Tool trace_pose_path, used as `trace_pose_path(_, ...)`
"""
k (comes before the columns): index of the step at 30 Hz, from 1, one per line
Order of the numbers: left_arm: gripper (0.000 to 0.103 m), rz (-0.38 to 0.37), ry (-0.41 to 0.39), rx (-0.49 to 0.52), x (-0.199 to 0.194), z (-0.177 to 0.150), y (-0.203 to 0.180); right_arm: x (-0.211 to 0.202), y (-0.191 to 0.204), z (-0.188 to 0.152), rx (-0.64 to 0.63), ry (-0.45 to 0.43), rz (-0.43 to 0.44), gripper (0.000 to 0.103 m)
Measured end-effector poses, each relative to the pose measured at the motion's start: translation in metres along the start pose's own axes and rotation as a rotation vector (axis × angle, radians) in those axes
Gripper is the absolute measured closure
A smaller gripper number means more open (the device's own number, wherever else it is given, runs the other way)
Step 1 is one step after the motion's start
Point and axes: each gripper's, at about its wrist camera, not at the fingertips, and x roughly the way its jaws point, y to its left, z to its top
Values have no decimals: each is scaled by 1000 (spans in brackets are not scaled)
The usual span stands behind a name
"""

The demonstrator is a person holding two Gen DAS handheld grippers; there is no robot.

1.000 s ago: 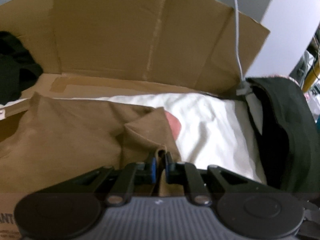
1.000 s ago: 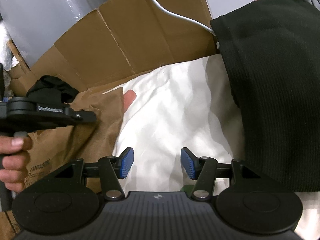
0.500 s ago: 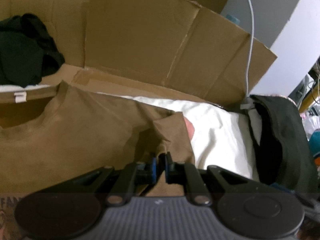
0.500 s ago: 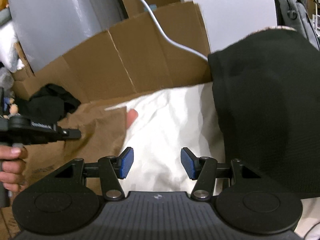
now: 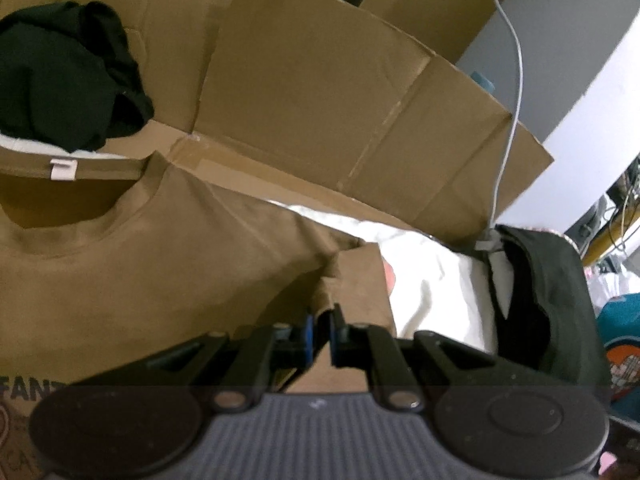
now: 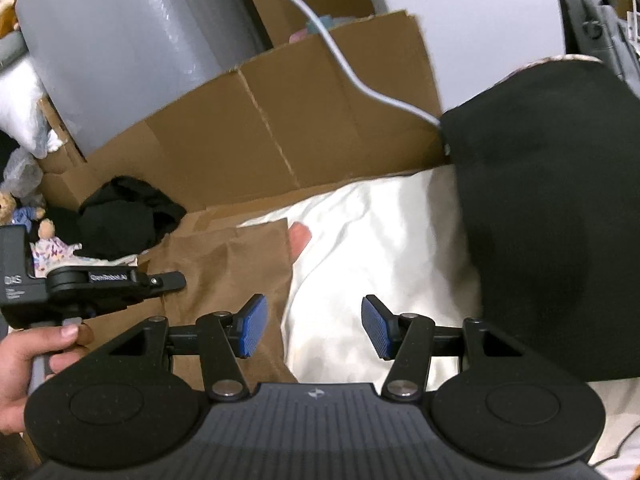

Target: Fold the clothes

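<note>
A brown T-shirt [image 5: 168, 264] lies spread on the white sheet [image 5: 436, 288], its collar and white neck label at the left. My left gripper [image 5: 320, 336] is shut on a folded edge of the shirt's sleeve, pinched between its blue pads. In the right wrist view the same brown T-shirt [image 6: 224, 272] lies left of centre, with the left gripper's body [image 6: 100, 280] and the hand holding it at the far left. My right gripper [image 6: 314, 326] hangs open above the sheet [image 6: 380, 248], nothing between its fingers.
Flattened cardboard [image 5: 320, 92] stands as a wall behind the bed. A crumpled black garment [image 5: 64, 84] lies at the back left. A large black knit garment [image 6: 552, 216] covers the right side. A white cable [image 6: 344, 64] runs down over the cardboard. Soft toys [image 6: 24, 216] sit far left.
The left gripper has carried the pinched sleeve edge sideways across the shirt, bringing the collar and black garment into view. The right gripper has risen from the sheet, still open.
</note>
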Motion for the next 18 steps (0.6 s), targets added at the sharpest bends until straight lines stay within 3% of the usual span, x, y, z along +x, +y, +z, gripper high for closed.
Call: trace_pose_path(18,94,-53,72,-12,15,-1,22,2,20,23,33,-14,-46,46)
